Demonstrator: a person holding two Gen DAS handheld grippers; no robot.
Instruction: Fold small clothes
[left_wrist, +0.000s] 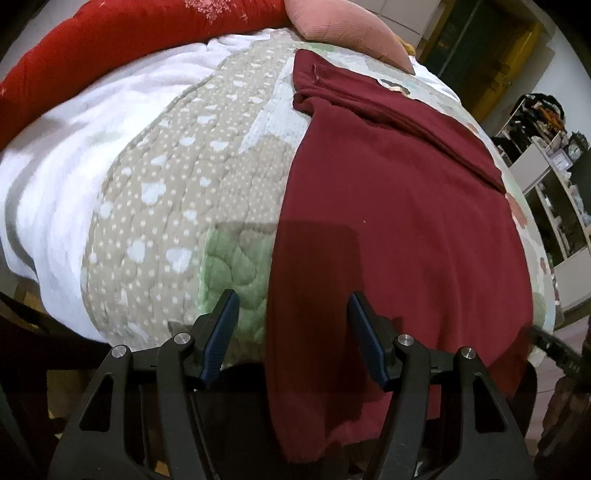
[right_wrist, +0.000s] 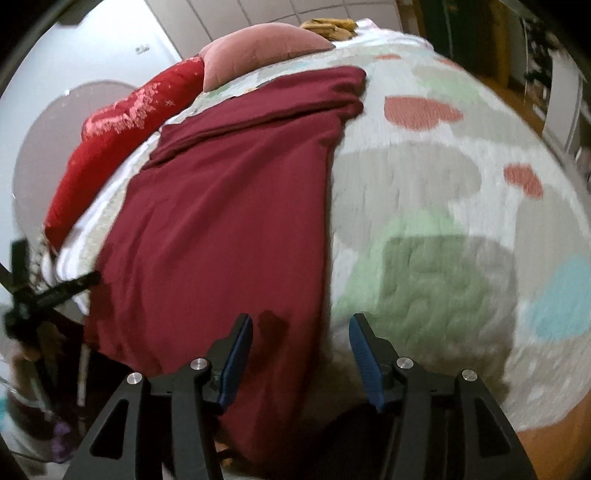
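Quilted, heart-patterned bedspread carries a soft maroon garment, partly folded at its far end. Left gripper and right gripper hover above its near edges, jaws apart, empty.

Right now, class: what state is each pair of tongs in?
Left tongs: open, holding nothing, above the maroon garment's left edge.
Right tongs: open, holding nothing, above its right edge.

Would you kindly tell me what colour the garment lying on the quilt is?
The garment is plain dark maroon, clearest in the left wrist view.
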